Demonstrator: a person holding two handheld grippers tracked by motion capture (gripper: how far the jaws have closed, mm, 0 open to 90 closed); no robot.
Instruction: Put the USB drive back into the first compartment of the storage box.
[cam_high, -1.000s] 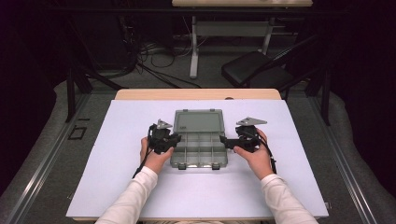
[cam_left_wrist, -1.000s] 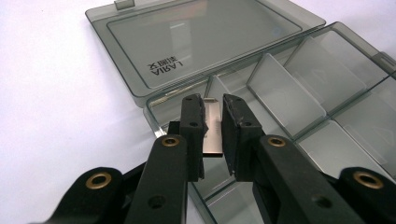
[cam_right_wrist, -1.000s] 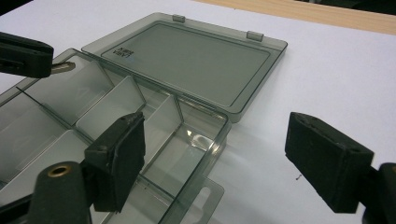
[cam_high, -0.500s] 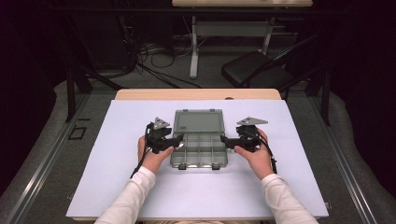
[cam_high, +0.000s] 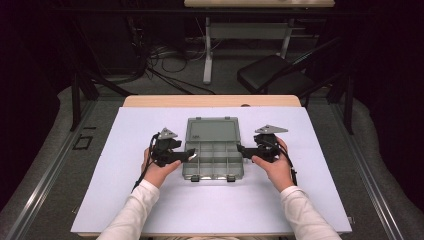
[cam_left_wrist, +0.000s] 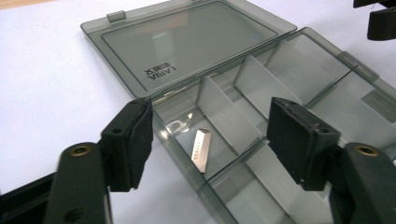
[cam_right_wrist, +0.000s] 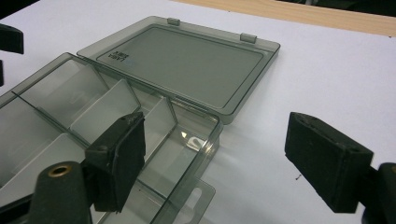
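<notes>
On the white table cover (cam_high: 120, 200) the left gripper (cam_high: 187, 155) sits at the left edge of the smoky transparent plastic organiser box (cam_high: 212, 162), held in the person's left hand (cam_high: 157, 170); its jaws stand apart, grasping nothing, w/ one pad outside the box wall and the other over the compartments (left gripper view); between those pads a small flat silver metal clip (cam_left_wrist: 201, 150) lies on the floor of the near corner compartment, tilted, touching neither pad; the box's hinged lid (cam_high: 212, 130) lies flat open on the far side, printed lettering visible on it; thin clear dividers (cam_left_wrist: 224, 109) split the tray into several cells, the rest too glassy to judge contents; at the box's right edge the right gripper (cam_high: 243, 150) is held in the right hand (cam_high: 275, 167), jaws also spread wide, nothing between them but the box's corner and bare cover; in the right gripper view one pad hangs over a cell, the other well outside the wall.
</notes>
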